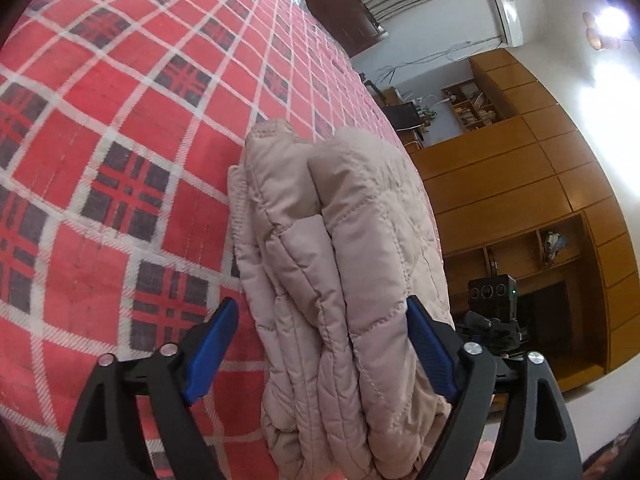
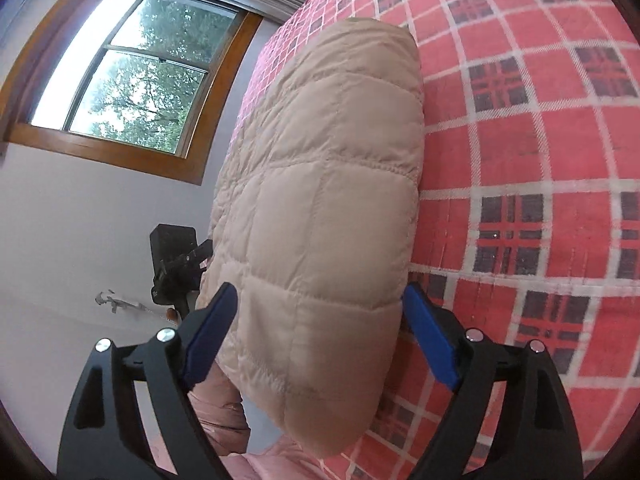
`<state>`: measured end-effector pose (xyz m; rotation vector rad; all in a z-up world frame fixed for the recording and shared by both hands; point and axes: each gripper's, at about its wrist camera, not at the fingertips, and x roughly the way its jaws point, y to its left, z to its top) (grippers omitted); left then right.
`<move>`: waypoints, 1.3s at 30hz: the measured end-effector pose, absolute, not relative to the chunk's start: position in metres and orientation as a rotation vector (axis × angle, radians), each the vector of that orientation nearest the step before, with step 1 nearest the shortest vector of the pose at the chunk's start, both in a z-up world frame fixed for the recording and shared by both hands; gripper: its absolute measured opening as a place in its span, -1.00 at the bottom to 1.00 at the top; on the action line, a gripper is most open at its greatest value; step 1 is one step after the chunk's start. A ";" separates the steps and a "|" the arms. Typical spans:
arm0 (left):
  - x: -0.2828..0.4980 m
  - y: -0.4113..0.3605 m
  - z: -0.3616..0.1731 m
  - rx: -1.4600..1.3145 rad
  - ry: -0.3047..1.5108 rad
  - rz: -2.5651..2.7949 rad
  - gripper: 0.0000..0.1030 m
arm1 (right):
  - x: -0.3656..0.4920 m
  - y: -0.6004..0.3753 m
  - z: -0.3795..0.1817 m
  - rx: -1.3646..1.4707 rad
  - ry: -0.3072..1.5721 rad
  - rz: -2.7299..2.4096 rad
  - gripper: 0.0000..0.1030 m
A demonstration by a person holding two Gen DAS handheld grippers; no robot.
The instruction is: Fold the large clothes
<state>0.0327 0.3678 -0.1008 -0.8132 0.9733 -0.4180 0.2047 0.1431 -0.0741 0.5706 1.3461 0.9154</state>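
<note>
The left gripper (image 1: 322, 340) stood spread wide, its blue fingers (image 1: 212, 350) straddling the stacked layers of the folded beige jacket (image 1: 340, 240). The right gripper (image 2: 320, 328) was equally spread around the jacket's opposite end. The jacket lay on the red checked blanket (image 1: 120, 120).

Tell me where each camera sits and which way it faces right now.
Left wrist: on the left gripper, looking along its fingers at the folded quilted jacket on the plaid bedspread, wooden cabinets beyond; the right gripper shows behind the jacket.
Right wrist: on the right gripper, facing the jacket's smooth side, window beyond; the left gripper shows behind.
Shared: jacket, bedspread.
</note>
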 end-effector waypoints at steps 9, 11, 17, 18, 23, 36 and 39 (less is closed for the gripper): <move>0.032 0.365 -0.125 -0.894 0.999 -0.453 0.83 | 0.207 0.154 -0.093 0.608 1.388 0.944 0.73; 0.031 0.362 -0.127 -0.896 0.997 -0.468 0.84 | 0.208 0.155 -0.094 0.605 1.387 0.943 0.74; 0.041 0.335 -0.128 -0.862 1.021 -0.519 0.92 | 0.209 0.166 -0.098 0.585 1.382 0.948 0.77; 0.043 0.328 -0.129 -0.877 1.027 -0.548 0.92 | 0.210 0.168 -0.099 0.586 1.383 0.948 0.77; 0.049 0.306 -0.129 -0.845 1.041 -0.564 0.80 | 0.215 0.177 -0.105 0.597 1.385 0.963 0.72; 0.038 0.285 -0.096 -0.717 0.960 -0.513 0.04 | 0.202 0.159 -0.097 0.483 1.298 0.994 0.02; 0.039 0.275 -0.090 -0.710 0.944 -0.529 -0.01 | 0.198 0.151 -0.085 0.452 1.256 0.983 0.01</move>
